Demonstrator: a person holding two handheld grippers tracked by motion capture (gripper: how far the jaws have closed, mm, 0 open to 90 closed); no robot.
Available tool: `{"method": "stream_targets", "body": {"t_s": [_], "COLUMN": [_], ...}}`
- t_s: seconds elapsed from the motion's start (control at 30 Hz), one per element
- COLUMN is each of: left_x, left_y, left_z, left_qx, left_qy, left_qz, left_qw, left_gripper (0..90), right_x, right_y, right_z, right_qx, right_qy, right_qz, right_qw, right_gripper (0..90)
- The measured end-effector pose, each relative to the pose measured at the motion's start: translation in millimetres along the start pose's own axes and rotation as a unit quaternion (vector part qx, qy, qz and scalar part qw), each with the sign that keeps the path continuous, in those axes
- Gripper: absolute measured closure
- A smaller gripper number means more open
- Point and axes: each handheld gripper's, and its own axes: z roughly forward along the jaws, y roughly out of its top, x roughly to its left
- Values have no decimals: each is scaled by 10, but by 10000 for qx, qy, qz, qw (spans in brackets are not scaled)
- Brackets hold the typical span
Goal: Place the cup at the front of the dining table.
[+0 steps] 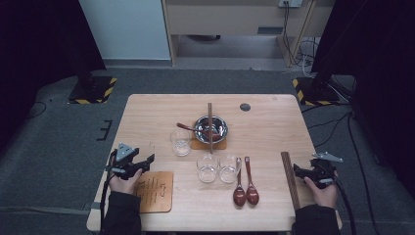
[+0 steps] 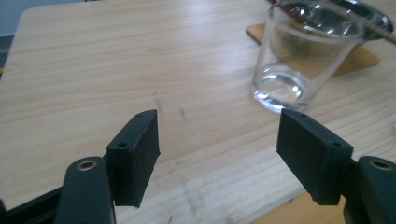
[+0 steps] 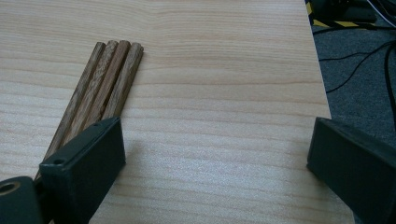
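Pale wooden table [image 1: 274,122] carries our work; we hold the left gripper [image 2: 217,140] with jaws spread and empty, near the glass [image 2: 303,56] ahead of it; our right gripper [image 3: 215,154] rests with jaws spread just beside the chopsticks [image 3: 100,88], clamping nothing.

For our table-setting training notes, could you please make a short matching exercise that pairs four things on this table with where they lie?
Things:
1. metal bowl
2. two spoons
3. bundle of chopsticks
4. left gripper

Places:
A. flat on the table by the right gripper
B. on a brown coaster at the table's middle
C. side by side in front of the pair of glasses
D. above the wooden board, jaws open, empty

Pairs: 1-B, 2-C, 3-A, 4-D
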Motion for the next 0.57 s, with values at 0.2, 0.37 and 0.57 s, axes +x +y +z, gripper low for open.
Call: {"method": "stream_targets", "body": {"t_s": [0.2, 0.37, 0.57], "left_x": [142, 231, 322], "left_y": [-175, -256, -310], "left_z": [-47, -56, -68], "left_qx": [224, 462, 586], "left_qy": [304, 420, 532], "left_qz": [-143, -261, -348], "left_qw": [9992, 9977, 9963], "left_gripper": [280, 266, 260], "right_x": [0, 0, 1], "right_y": [0, 0, 0], "right_z": [0, 0, 1], "right_qx": [1, 1, 2], "right_qy": [2, 2, 3], "right_qz": [-3, -3, -3], "right_qw": [10000, 10000, 10000], "right_gripper": [41, 41, 40]}}
